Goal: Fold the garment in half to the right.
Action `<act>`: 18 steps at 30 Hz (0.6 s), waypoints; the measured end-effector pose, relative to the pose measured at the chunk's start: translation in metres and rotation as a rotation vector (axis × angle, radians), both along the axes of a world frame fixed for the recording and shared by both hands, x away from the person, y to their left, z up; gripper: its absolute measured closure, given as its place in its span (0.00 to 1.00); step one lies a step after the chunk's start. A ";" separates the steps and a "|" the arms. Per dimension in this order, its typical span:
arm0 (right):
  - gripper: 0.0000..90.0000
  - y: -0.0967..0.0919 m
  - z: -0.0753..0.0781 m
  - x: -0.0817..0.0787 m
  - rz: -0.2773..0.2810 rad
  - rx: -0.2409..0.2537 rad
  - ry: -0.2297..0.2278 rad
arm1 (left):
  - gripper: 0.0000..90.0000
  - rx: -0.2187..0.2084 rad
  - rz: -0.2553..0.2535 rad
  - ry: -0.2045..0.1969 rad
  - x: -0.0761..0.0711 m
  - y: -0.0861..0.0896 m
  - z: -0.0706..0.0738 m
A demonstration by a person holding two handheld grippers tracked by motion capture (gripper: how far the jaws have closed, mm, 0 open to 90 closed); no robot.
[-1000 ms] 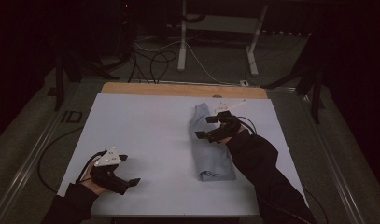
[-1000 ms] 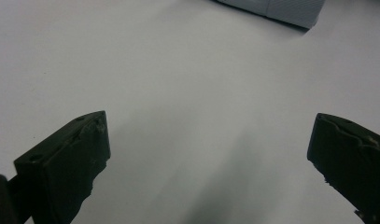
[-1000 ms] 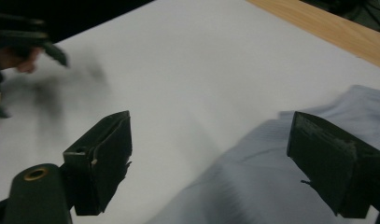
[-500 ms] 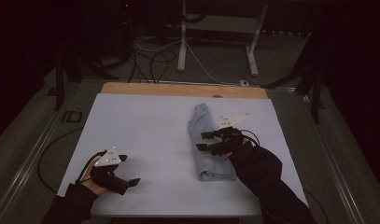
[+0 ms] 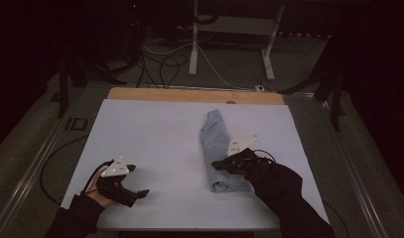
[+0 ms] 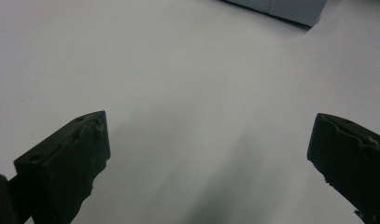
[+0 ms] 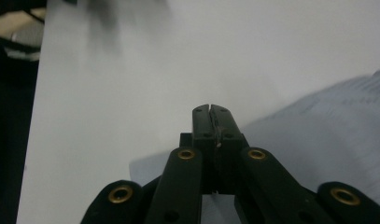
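With our right gripper [image 5: 220, 163] pressed shut and empty over the folded cloth [image 5: 218, 148] right of centre, and our left gripper [image 5: 135, 194] spread wide at lower left, a careless sweep could rumple the fold.

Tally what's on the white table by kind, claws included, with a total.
Folded light blue cloth: 1
Black two-jaw claws: 2, left claw open on bare white table surface, right claw shut over the cloth
Total: 3
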State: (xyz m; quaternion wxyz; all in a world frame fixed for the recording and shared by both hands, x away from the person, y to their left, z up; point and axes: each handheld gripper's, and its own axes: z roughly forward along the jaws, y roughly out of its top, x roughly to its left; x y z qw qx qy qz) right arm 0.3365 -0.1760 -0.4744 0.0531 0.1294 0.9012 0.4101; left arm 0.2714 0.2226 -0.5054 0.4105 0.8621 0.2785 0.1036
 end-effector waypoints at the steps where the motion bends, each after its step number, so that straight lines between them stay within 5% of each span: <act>1: 1.00 0.000 -0.003 0.000 0.000 -0.015 0.004 | 0.00 0.002 -0.002 -0.001 0.000 0.000 0.000; 18: 1.00 -0.008 -0.046 -0.007 0.038 -0.088 0.103 | 0.00 0.004 0.001 0.002 -0.001 0.000 0.000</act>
